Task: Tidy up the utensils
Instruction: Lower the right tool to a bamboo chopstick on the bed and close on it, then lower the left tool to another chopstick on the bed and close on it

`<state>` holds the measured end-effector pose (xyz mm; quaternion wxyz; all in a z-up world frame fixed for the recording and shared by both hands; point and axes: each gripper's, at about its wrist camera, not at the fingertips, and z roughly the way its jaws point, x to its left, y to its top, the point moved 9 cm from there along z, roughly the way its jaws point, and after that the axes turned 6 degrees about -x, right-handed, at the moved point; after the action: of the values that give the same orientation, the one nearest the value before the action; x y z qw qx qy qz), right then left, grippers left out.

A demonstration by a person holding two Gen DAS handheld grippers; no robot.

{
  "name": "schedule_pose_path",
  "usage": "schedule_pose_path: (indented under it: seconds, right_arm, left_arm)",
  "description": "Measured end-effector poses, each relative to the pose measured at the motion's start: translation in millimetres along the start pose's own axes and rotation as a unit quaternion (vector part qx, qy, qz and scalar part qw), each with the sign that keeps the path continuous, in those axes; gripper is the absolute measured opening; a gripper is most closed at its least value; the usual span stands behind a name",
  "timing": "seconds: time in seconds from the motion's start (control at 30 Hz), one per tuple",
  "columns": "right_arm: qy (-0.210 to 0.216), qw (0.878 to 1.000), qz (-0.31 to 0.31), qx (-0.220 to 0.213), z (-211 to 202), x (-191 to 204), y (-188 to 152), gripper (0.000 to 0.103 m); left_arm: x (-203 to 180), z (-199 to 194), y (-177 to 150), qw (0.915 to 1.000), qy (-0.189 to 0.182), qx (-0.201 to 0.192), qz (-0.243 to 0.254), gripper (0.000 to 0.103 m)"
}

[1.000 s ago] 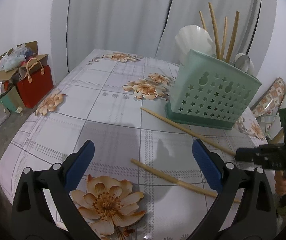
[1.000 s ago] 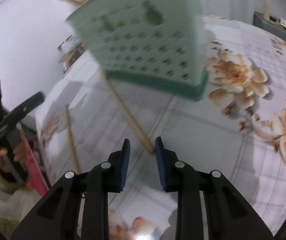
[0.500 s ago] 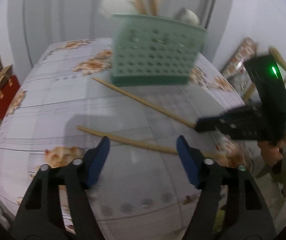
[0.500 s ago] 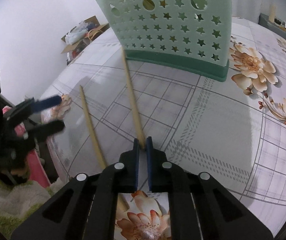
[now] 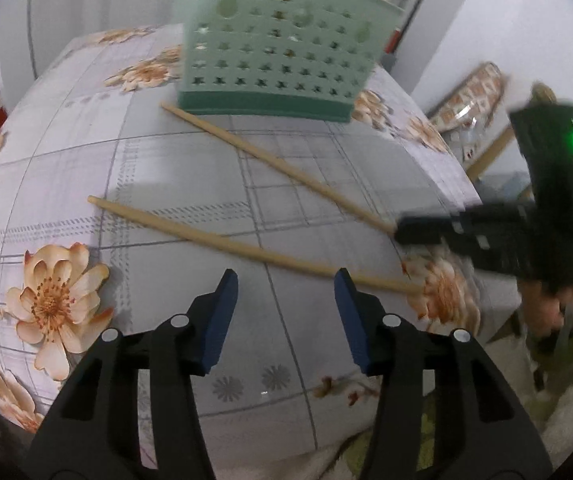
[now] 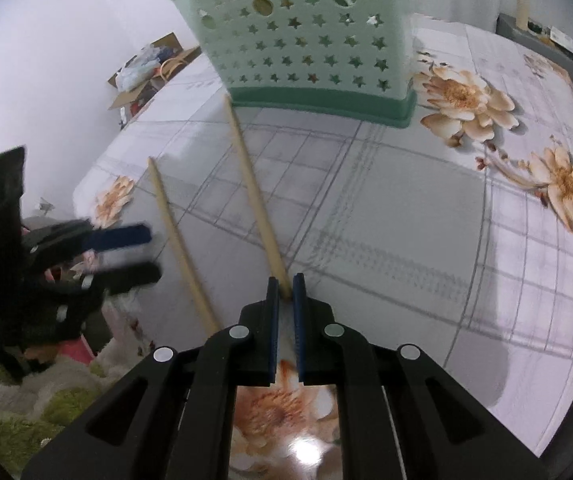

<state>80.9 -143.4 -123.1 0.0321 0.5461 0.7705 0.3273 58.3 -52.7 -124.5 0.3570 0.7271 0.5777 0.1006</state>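
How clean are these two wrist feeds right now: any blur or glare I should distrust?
Left wrist view: the green basket and the right tongs are motion-smeared; the chopsticks stay readable. Right wrist view: the left tongs are blurred, a glare spot sits on the tablecloth, and fisheye bulges the table in both.

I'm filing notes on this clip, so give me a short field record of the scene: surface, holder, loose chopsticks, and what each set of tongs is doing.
surface: table with floral cloth
holder: green star-punched basket, upright at the far side
loose chopsticks: two, both lying on the cloth
far chopstick: its near end is pinched in the right tongs
near chopstick: free, just ahead of the left tongs
left tongs: closing, nothing between them yet
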Motion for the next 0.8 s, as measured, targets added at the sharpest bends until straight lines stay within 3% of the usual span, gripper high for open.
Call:
schedule_pose_path:
  seconds: [0.3,0.53,0.8]
  right_arm:
    - [0.056,0.998,-0.012,0.013,14.6,51.6,-13.5,0.007]
    - [0.027,0.999,-0.020,0.004,12.5,48.3,-10.3,0.007]
    - [-0.009,1.000,0.003,-0.006,-4.1,13.8,-12.9,0.007]
  left_arm:
    - [12.0,7.1,8.2,0.9982,0.060,-0.001,0.010,0.047]
    - [27.9,8.4,12.1,0.9901,0.128,-0.009,0.055,0.048]
    - [40.6,7.4,18.7,0.9889,0.136,-0.021,0.057,0.043]
